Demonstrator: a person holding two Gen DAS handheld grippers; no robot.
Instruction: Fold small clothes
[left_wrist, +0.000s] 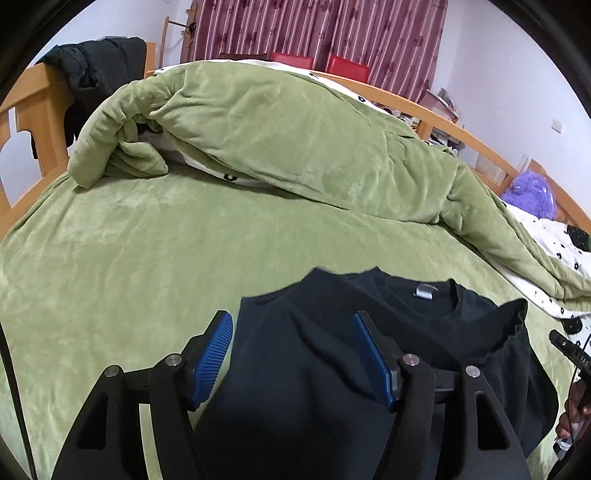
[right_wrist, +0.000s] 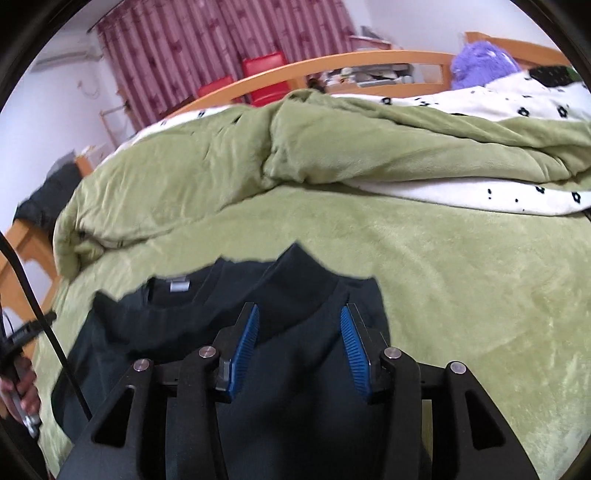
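Note:
A dark shirt lies on the green bed cover, folded over on itself, with a grey label inside its collar. My left gripper stands open over the shirt's left part; its blue pads sit apart from the cloth that lies between and below them. The right wrist view shows the same shirt and label. My right gripper is open above the shirt's right part, its blue pads clear of the fabric.
A bunched green blanket with a white flowered lining lies across the far side of the bed. A wooden bed frame carries a black jacket. A purple plush toy and red chairs stand behind. A hand shows at the edge.

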